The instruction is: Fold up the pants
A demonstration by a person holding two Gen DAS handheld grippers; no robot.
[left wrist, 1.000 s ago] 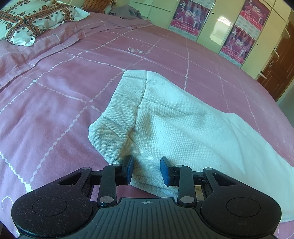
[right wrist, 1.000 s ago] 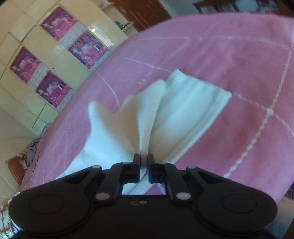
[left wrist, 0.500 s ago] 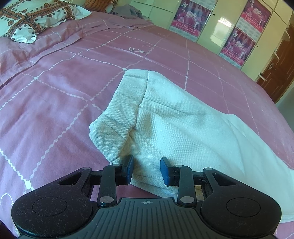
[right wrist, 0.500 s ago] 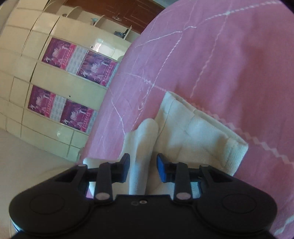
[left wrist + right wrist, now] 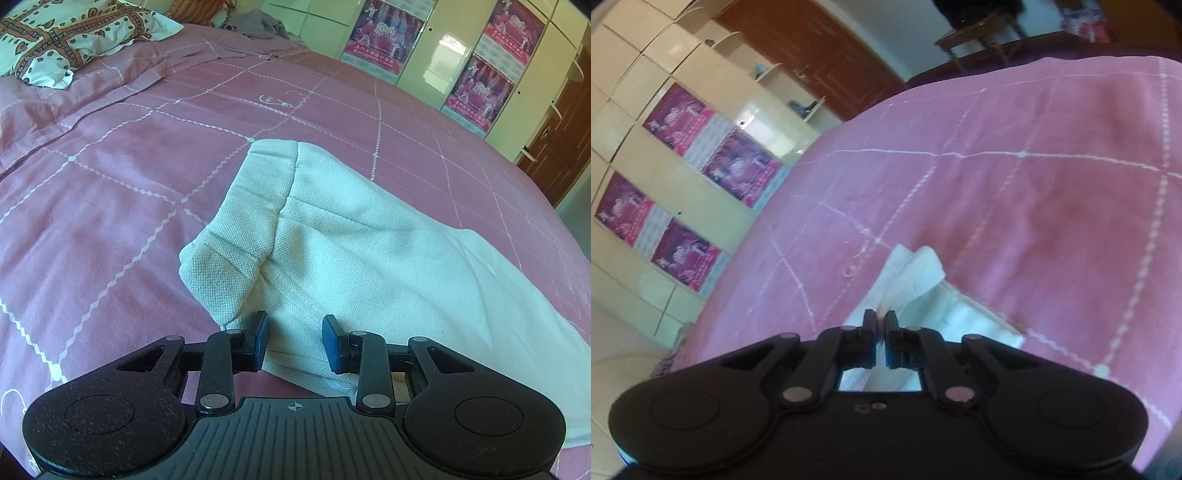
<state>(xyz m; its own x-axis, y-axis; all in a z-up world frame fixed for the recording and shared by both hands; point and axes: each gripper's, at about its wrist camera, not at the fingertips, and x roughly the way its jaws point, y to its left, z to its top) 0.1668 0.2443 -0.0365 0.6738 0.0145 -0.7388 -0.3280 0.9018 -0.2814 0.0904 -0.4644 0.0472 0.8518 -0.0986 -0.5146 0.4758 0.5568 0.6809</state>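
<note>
Cream pants lie folded lengthwise on the pink checked bedspread, waistband toward the left wrist view's near side. My left gripper sits at the near waist edge, its blue pads a little apart with a thick bunch of the fabric filling the gap and lifted slightly off the bed. In the right wrist view the leg end of the pants rises in a narrow ridge into my right gripper, which is shut tight on it. The rest of that leg is hidden under the gripper body.
A patterned pillow and a grey garment lie at the head of the bed. Cream wardrobes with purple posters line the far side, next to a brown door. Bare bedspread stretches beyond the pants.
My right gripper opened, then shut again on the leg fabric, and rose; its view swung toward the door. The left gripper and the waist end have not moved.
</note>
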